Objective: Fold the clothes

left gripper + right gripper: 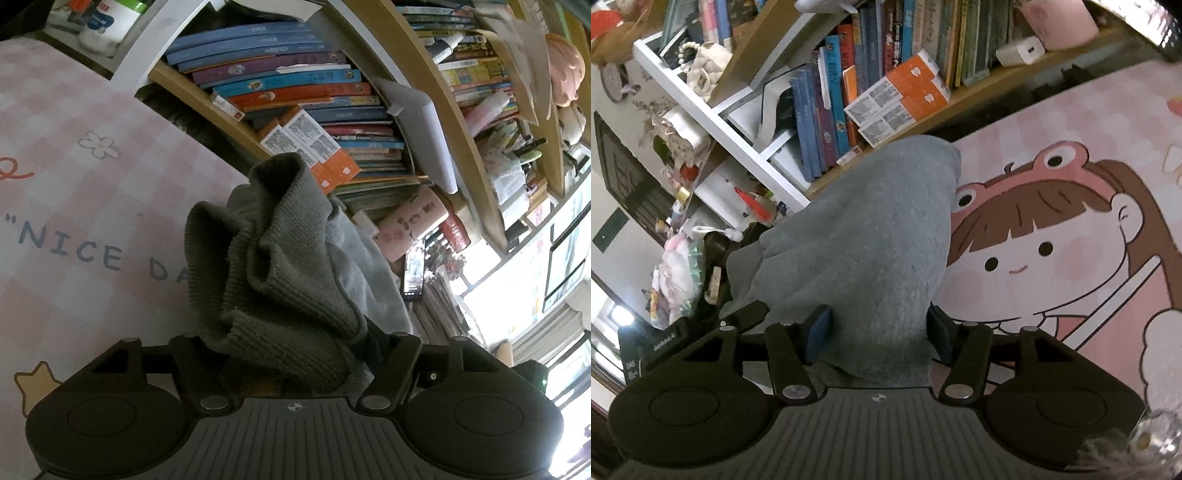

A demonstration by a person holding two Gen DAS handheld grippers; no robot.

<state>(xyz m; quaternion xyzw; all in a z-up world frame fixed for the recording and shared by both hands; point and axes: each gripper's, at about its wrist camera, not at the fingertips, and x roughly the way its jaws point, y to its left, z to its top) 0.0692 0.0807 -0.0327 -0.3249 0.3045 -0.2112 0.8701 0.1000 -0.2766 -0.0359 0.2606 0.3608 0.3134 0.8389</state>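
A grey sweatshirt is held up over the pink desk mat [74,192]. In the left wrist view its dark ribbed hem [280,258] is bunched in folds over my left gripper [284,332], with lighter grey fleece [362,266] behind it. The cloth fills the gap between the jaws and hides the fingertips, so the grip cannot be made out. In the right wrist view the grey fleece [871,229] rises as a tall hump from my right gripper [879,325]. Its blue pads [822,328] touch the cloth on both sides.
A packed bookshelf [295,85] stands close behind the mat, with orange-and-white boxes [905,96] leaning at its front. A phone [413,277] and a pink cup [410,225] sit to the right. The mat's cartoon girl print [1052,240] lies to the right of the right gripper.
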